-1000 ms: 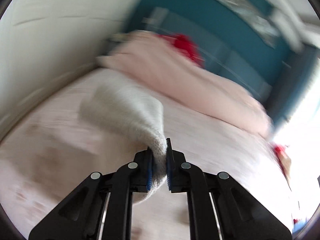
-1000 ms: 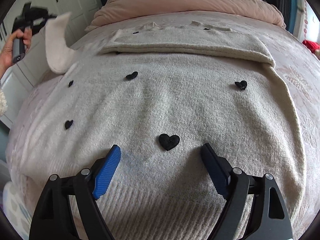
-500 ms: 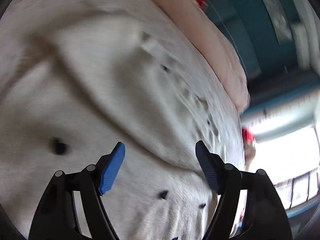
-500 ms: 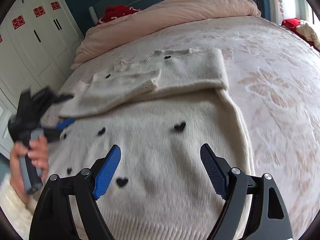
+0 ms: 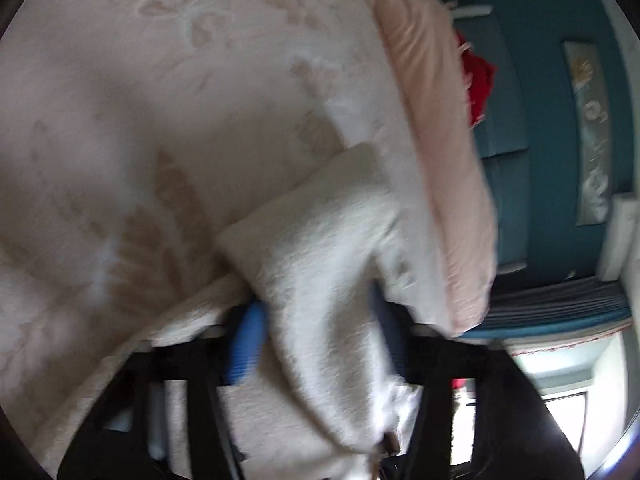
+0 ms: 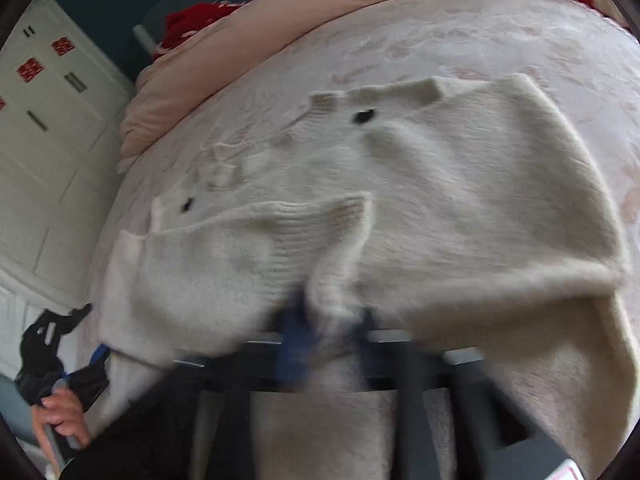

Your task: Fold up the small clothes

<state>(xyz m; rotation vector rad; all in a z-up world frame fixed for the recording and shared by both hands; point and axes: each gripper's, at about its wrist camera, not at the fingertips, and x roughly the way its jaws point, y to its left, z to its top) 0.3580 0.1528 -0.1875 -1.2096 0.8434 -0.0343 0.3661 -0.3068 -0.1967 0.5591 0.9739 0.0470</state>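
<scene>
A cream knit sweater (image 6: 460, 200) with small black hearts lies on the bed, both sleeves folded across its body. My right gripper (image 6: 332, 320) is shut on a bunch of the sweater's lower part and lifts it; the image is blurred. In the left wrist view the sweater (image 5: 320, 248) lies thick between my left gripper's (image 5: 316, 340) blue pads (image 5: 244, 344), which stand fairly wide apart; whether they press the cloth is unclear. The left gripper also shows in the right wrist view (image 6: 96, 356), at the sweater's left edge, held by a hand.
The bed has a pale pink patterned cover (image 5: 140, 100). A rolled pink duvet (image 6: 320, 12) lies along the headboard with a red item (image 6: 192, 20) behind it. White wardrobe doors (image 6: 44, 128) stand left of the bed. A teal wall (image 5: 552, 100) is behind the headboard.
The left gripper let go of the sleeve, which now lies folded over the body, then moved down to the sweater's left edge. The right gripper closed on the lower part and lifted it.
</scene>
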